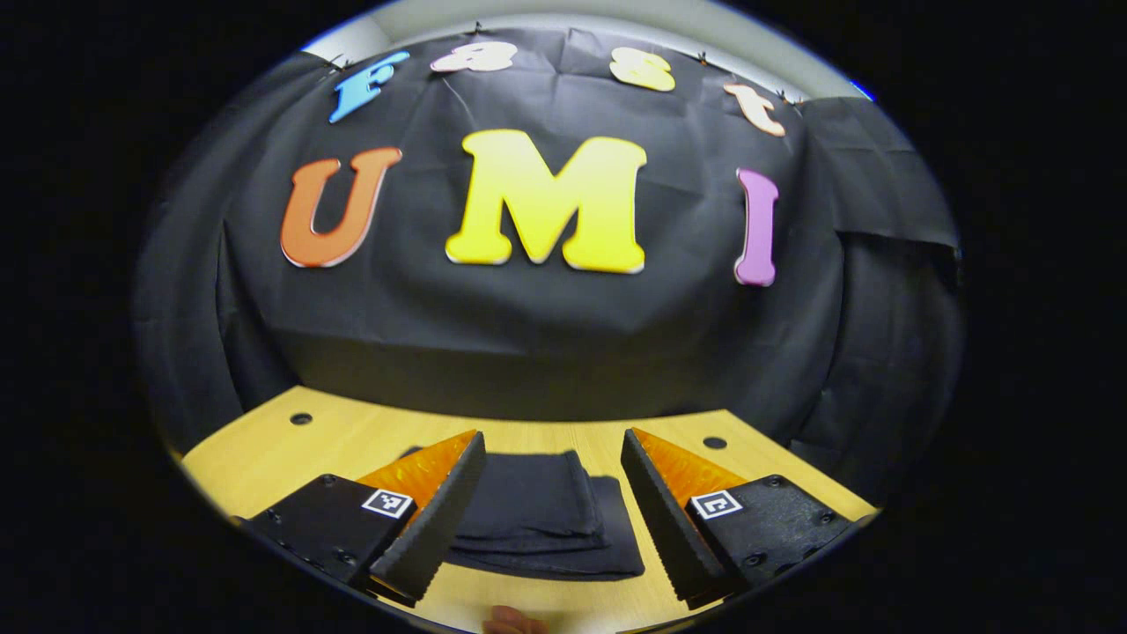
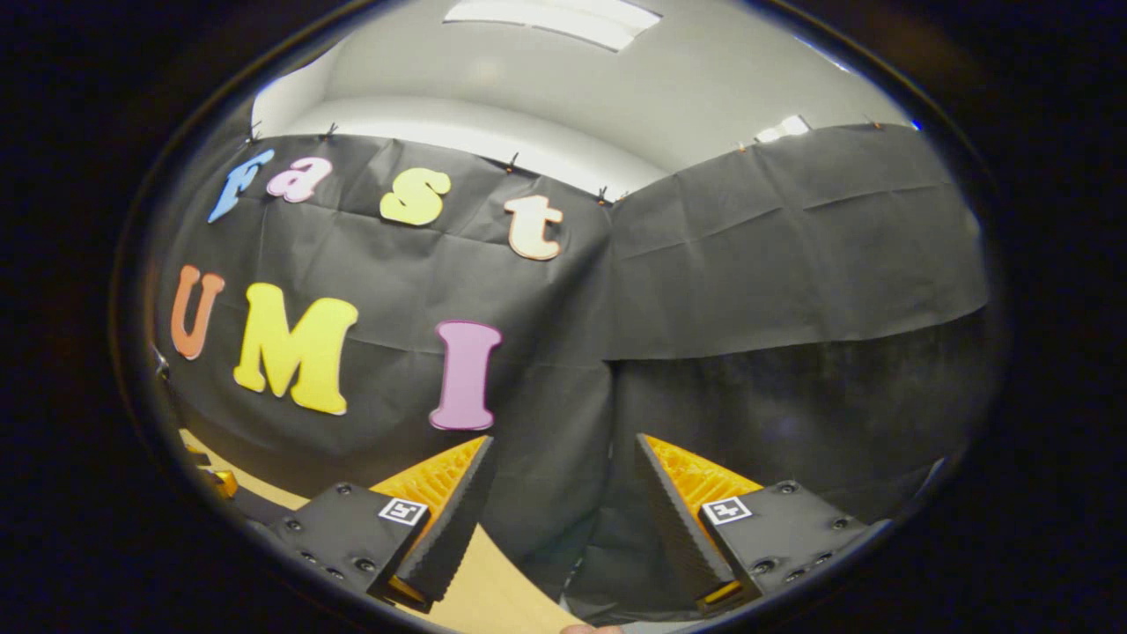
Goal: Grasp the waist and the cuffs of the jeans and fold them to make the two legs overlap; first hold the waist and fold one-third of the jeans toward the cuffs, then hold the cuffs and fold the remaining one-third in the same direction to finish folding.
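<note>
The dark jeans (image 1: 541,515) lie folded into a compact stack of layers on the wooden table (image 1: 290,445), seen in the left gripper view. My left gripper (image 1: 550,453) hangs above them, open, its fingers standing apart on either side of the stack and holding nothing. In the right gripper view my right gripper (image 2: 563,453) is also open and empty, raised and pointing at the booth's black wall, with a strip of the wooden table (image 2: 493,586) below it.
Two round holes (image 1: 301,419) (image 1: 714,443) sit in the tabletop near its far edge. Black cloth drapes close behind the table and around its right side. A fingertip (image 1: 515,621) shows at the bottom edge of the left gripper view.
</note>
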